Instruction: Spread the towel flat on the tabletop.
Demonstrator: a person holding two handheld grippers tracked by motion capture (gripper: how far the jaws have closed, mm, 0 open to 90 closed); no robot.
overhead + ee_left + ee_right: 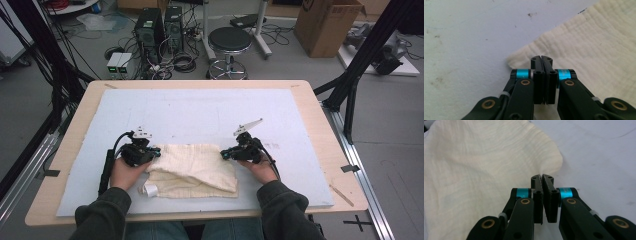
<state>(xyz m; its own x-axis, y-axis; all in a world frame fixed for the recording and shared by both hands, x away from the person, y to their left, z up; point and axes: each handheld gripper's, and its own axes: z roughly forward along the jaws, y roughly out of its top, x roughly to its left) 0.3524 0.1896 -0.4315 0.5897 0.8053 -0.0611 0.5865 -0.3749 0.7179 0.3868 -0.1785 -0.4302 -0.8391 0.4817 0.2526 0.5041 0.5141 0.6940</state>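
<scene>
A cream cloth (192, 168) lies rumpled on the near middle of the blue mat (200, 115). The left gripper (150, 152) pinches its far left corner, jaws clamped together. The right gripper (225, 153) pinches its far right corner likewise.

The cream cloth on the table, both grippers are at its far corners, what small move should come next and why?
Probably lift both corners together and draw them toward the near edge. The left gripper and right gripper each look shut on a far corner of the cream cloth, which lies rumpled and half folded on the blue mat.
</scene>
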